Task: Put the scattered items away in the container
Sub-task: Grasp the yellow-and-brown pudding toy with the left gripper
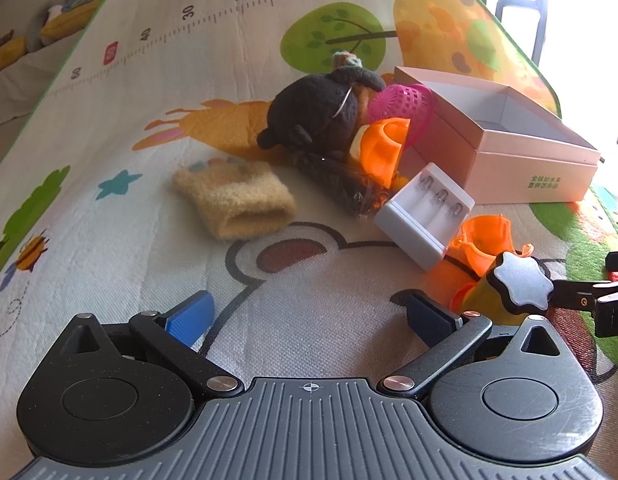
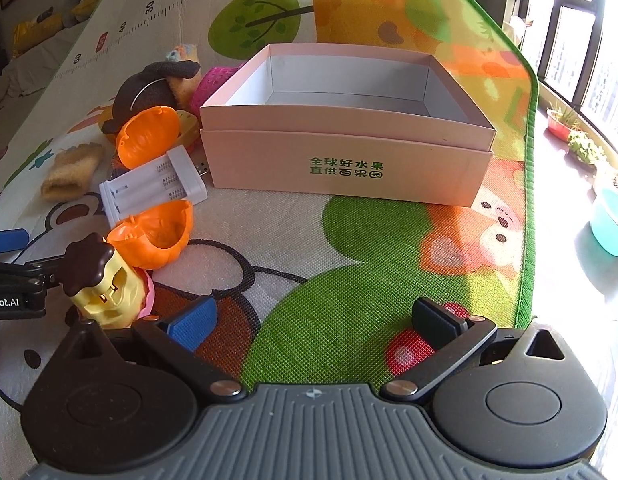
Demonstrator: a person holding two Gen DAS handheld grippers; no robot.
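Observation:
A pink cardboard box (image 2: pixel 349 160) stands open on the play mat, and nothing shows inside it. Left of it lie a white battery charger (image 2: pixel 153 188), two orange pumpkin halves (image 2: pixel 149 136) (image 2: pixel 157 232), a black plush toy (image 1: pixel 313 116), a pink mesh ball (image 1: pixel 401 104) and a fuzzy yellow sock (image 1: pixel 233 196). A yellow toy with a brown flower cap (image 2: pixel 105 284) stands close to my right gripper's blue finger. My left gripper (image 1: pixel 309 316) is open over bare mat, short of the sock. My right gripper (image 2: pixel 313 320) is open, facing the box.
The colourful play mat (image 1: pixel 109 240) covers the floor. Its green edge (image 2: pixel 529 200) runs along the right, with a blue basin (image 2: pixel 611 224) and potted plants (image 2: pixel 581 144) beyond it by the windows. Part of the other gripper shows at each view's side.

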